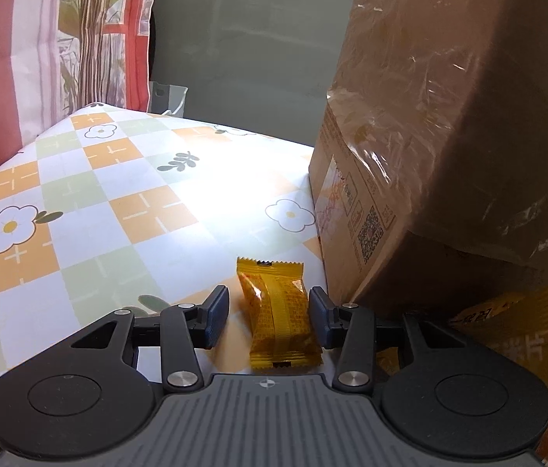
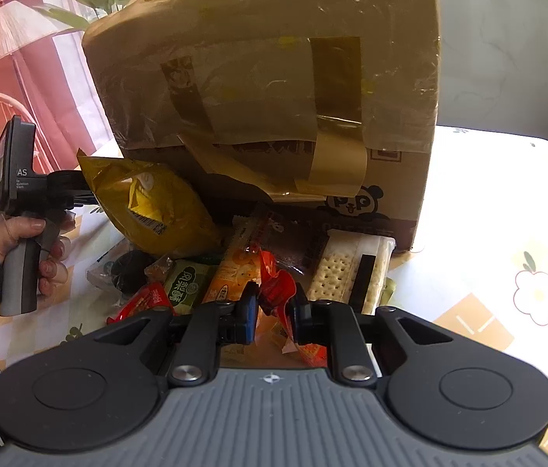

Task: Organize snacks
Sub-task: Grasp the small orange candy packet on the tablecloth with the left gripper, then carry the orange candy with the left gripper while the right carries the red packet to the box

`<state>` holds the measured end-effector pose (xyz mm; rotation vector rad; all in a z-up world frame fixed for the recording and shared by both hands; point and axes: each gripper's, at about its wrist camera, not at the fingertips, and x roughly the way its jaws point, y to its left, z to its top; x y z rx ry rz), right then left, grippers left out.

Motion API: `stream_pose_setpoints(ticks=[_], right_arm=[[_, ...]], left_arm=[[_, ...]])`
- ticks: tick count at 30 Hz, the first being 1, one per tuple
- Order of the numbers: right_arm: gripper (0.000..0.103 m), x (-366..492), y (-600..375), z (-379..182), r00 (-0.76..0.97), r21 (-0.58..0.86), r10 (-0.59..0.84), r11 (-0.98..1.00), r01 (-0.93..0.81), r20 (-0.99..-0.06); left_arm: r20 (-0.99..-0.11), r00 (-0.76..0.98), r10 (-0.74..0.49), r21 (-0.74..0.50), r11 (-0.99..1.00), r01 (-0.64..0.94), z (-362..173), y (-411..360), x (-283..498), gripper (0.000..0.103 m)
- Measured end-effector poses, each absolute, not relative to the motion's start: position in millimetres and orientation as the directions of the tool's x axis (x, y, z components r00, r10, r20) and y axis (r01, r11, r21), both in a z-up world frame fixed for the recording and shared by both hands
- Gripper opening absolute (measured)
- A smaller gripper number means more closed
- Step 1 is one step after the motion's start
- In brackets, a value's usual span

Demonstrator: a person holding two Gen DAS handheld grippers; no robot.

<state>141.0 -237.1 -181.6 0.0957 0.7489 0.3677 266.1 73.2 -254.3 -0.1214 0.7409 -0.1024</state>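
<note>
Lying between the spread fingers of the left gripper (image 1: 268, 317) is a yellow snack packet (image 1: 277, 313), beside the cardboard box (image 1: 449, 136). The right gripper (image 2: 272, 311) pinches a red wrapper (image 2: 275, 292)

A yellow wrapped snack (image 1: 278, 313) lies flat beside the cardboard box (image 1: 449, 136).

The left tool (image 1: 269, 313) straddles a yellow snack packet (image 1: 279, 311) beside the cardboard box (image 1: 449, 136).

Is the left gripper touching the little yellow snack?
Cannot tell. In the left wrist view, the left gripper straddles the yellow snack; one side shows tablecloth, the other looks very close.
</note>
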Motion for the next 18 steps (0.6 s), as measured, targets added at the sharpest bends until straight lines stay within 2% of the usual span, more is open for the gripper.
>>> stream_pose_setpoints(ticks=[1, 2, 3, 13, 18], right_arm=[[0.018, 141.0, -236.9, -181.5, 0.673, 0.213, 0.359, 0.932, -0.293, -0.647], [0.018, 141.0, -236.6, -180.8, 0.673, 0.212, 0.359, 0.932, -0.294, -0.646], [0.018, 140.8, -236.6, -180.7, 0.674, 0.213, 0.360, 0.932, -0.294, -0.645], [0.018, 136.4, -236.3, -177.9, 0.681, 0.240, 0.375, 0.927, -0.289, -0.629], [0.018, 132.9, -234.2, -177.0, 0.676, 0.243, 0.388, 0.921, -0.304, -0.627]], left_arm=[[-0.667, 0.732, -0.139, -0.138, 0.988, 0.061, -254.0, 73.7, 263.9, 0.044], [-0.669, 0.729, -0.147, -0.142, 0.988, 0.068, -253.7, 75.3, 262.1, 0.037], [-0.674, 0.724, -0.146, -0.138, 0.988, 0.071, -253.1, 76.9, 259.0, 0.036], [-0.702, 0.690, -0.175, -0.156, 0.984, 0.091, -247.8, 108.2, 207.2, 0.034], [-0.704, 0.684, -0.193, -0.143, 0.981, 0.129, -246.9, 108.9, 178.9, 0.037]])
